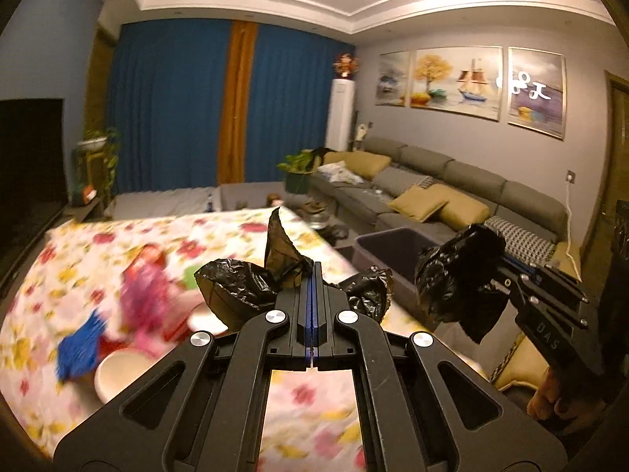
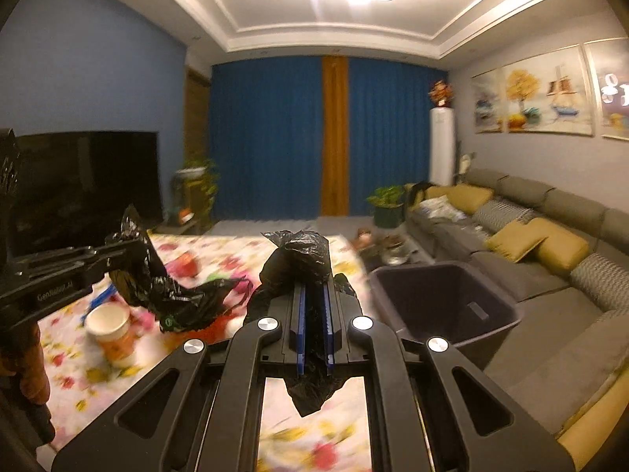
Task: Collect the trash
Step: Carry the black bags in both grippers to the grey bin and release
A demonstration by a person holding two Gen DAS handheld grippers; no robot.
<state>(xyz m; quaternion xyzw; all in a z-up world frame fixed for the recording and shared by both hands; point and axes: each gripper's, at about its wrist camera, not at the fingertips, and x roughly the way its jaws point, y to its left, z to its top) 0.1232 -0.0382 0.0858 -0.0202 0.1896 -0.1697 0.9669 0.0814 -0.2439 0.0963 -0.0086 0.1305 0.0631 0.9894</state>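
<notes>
Left tongs [image 1: 312, 271] pressed fully together, pinching a fold of the black trash bag [image 1: 251, 287], crumpled plastic flaring out on both sides of the tips above the table [image 1: 59, 259]. Right tongs [image 2: 313, 291] nearly closed, clamped on another bunched part of the same black plastic, a wad bulging past the tips and a torn flap hanging below between the blue pads [image 2: 300, 314]. Both held up over the floral-clothed table, apart from each other, bag not visibly stretched open.

From left to right on the table in the right wrist view: a paper cup [image 2: 111, 330] standing upright, blurred red and pink wrappers [image 2: 188, 263] farther back, then the black plastic. Just beyond the table's right edge, a dark plastic bin [image 2: 448, 306] standing open on the floor, beside the grey sofa [image 2: 558, 236] with yellow cushions [image 2: 538, 240]. Farther back, blue curtains [image 2: 271, 137] and a dark television [image 2: 86, 185] at far left.
</notes>
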